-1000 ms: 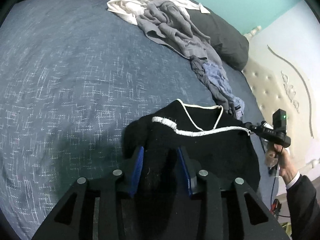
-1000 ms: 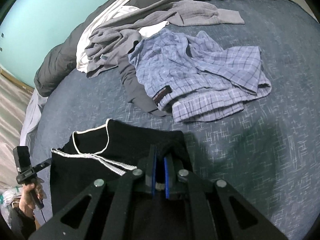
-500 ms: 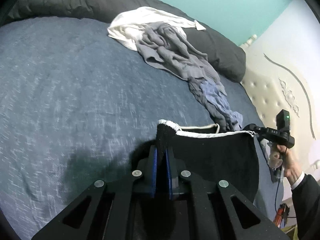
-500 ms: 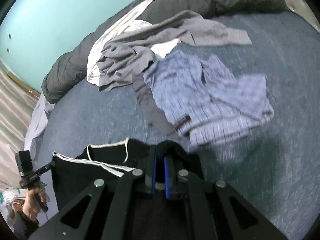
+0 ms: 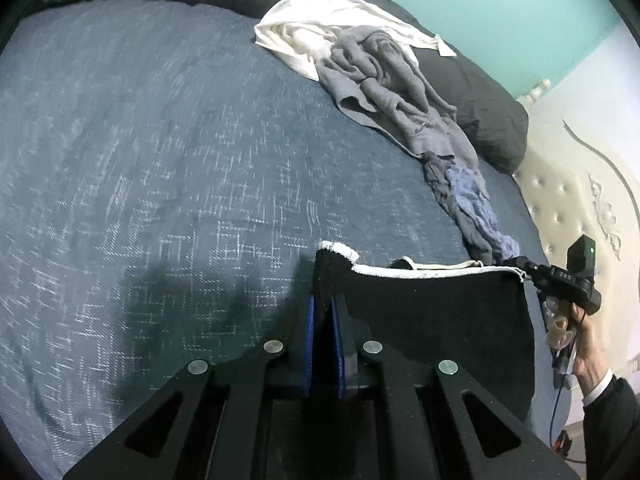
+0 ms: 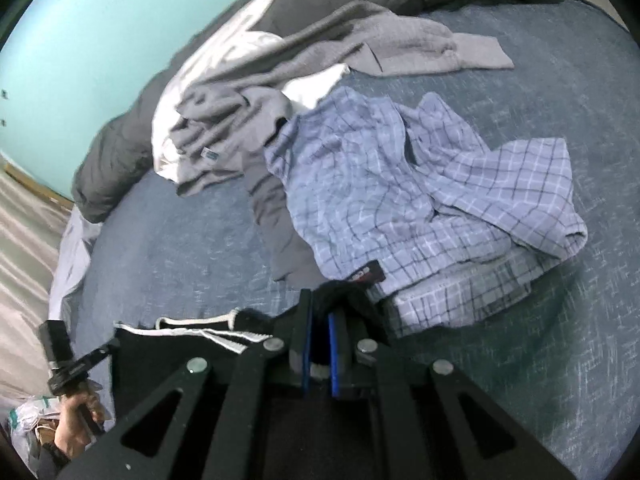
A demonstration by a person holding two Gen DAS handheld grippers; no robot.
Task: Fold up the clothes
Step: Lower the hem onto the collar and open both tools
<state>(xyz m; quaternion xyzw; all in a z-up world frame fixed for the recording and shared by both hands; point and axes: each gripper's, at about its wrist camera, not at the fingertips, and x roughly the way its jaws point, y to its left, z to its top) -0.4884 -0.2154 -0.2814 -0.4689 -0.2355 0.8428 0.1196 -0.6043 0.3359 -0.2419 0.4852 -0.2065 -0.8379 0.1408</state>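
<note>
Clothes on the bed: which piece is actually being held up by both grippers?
The black top with white trim, pinched at each end by the left hand-held gripper and the right hand-held gripper. The checked blue, grey and white pieces lie loose.

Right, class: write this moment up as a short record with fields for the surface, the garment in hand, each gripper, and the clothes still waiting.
Surface: blue bedspread
Garment in hand: black top with white trim, held up and stretched between both grippers
Left gripper: shut on one upper corner of the black top
Right gripper: shut on the other upper corner
Waiting pile: checked shirt, grey garment, white garment, all crumpled
Behind pile: dark pillow
</note>
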